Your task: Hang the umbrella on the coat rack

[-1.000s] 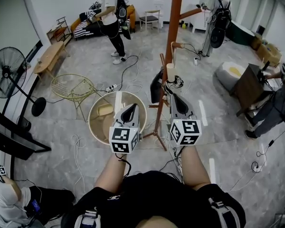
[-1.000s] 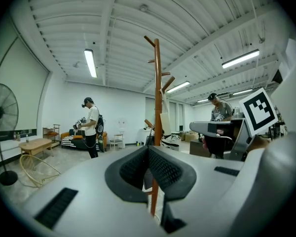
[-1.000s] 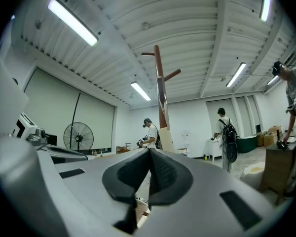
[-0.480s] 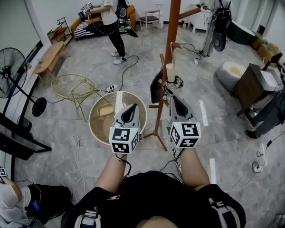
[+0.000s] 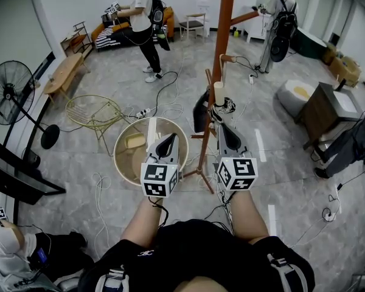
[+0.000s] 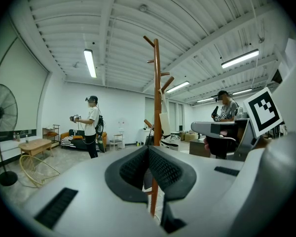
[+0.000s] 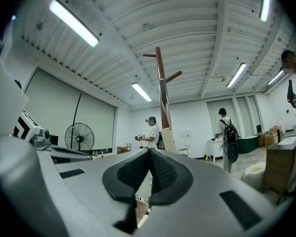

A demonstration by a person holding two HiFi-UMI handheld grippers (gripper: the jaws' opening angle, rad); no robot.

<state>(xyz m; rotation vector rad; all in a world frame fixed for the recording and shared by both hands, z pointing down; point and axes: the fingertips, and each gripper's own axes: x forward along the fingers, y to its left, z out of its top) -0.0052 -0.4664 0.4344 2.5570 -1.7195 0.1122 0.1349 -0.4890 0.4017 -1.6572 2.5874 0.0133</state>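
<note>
Head view: slim red-brown wooden coat rack; round yellow wire chair.

Coat rack stands just right of the round table

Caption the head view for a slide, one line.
Left gripper and right gripper, both shut and empty, held side by side before the wooden coat rack.

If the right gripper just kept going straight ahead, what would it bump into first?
Most likely the coat rack: its brown pole stands straight ahead of the shut right gripper. How near it is, the pictures do not clearly show.
</note>
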